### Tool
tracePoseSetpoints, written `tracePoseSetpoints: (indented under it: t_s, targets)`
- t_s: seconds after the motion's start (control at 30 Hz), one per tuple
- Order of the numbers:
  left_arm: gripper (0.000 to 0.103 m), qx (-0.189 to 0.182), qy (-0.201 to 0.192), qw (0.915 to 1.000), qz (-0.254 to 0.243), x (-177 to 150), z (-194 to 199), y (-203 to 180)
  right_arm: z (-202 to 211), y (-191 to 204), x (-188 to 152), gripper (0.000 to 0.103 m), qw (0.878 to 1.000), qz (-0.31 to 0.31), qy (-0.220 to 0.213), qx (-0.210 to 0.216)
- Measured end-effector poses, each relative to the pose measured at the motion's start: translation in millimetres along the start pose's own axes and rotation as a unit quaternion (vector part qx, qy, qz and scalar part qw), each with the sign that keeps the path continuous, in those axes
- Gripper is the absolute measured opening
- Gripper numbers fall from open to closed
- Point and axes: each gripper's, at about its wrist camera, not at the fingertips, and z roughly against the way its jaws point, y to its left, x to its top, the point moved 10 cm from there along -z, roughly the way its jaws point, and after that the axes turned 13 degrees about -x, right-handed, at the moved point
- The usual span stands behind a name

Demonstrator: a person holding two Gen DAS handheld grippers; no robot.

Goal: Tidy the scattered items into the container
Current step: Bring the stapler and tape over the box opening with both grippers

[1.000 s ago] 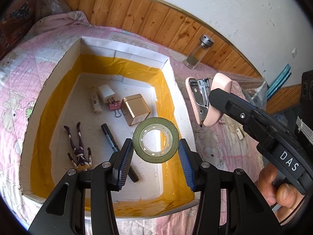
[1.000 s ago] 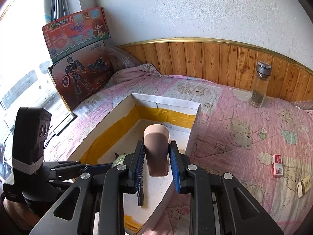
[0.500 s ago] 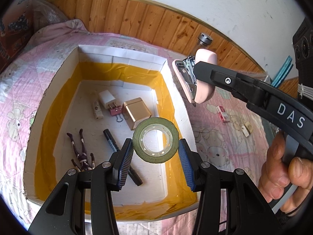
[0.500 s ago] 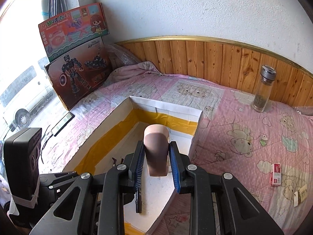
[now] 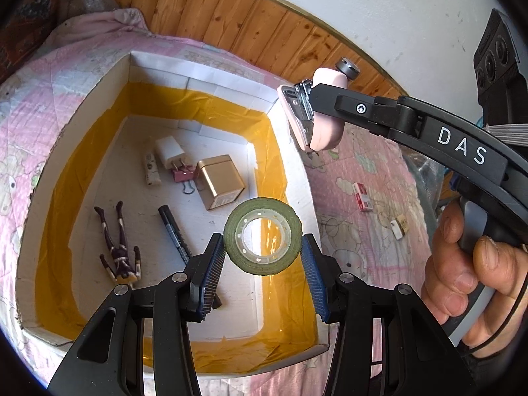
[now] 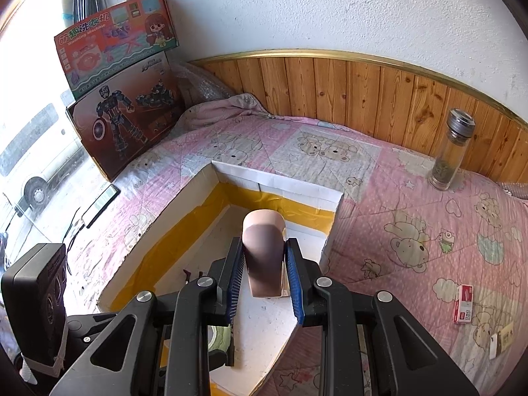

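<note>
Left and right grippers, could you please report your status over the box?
Left gripper shut on tape roll, above box. Right gripper shut on pink stapler, near the box's right wall. Nothing in the way.

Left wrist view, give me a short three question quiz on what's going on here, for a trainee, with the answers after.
1. True or false: the left tongs hold a roll of green tape above the open box.
2. What do the right tongs grip? A) a black marker B) a pink stapler C) a gold tin
3. Fill in: on the pink quilt outside the box lies a small red and white ____.

Key
1. True: the blue pads press on both sides of the roll.
2. B: the pink stapler sits between the jaws near the box's far right corner; the marker and gold tin already lie inside.
3. Packet.
</note>
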Motion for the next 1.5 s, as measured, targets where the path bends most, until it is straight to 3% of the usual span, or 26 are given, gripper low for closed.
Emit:
tracePoseSetpoints:
  t_s: [0.23,0.4,0.6,0.93,1.5]
  targets:
    - [0.049,-0.003,-0.011,0.9989,0.045,3.7,1.0,15.8,-20.8,1.2,3.7,0.027,1.000,0.013,0.025,-0.001]
    - [0.049,-0.004,-0.002,0.9987,0.050,2.2,-7.7,14.2,-35.3,-1.6,6.2,0.027,0.999,0.015,0.041,-0.003]
    - [0.049,-0.018,0.005,0.9951,0.097,0.4,-16.6,22.8,-53.7,-1.2,10.6,0.027,0.998,0.025,0.060,-0.006]
    - [0.049,-0.030,0.021,0.9908,0.130,-3.4,-36.3,21.4,-87.8,2.0,15.6,0.027,0.994,0.063,0.082,-0.025]
    - [0.049,-0.002,0.053,0.9829,0.176,-12.6,-60.1,41.1,-136.9,8.4,13.2,0.027,0.983,0.124,0.135,-0.017]
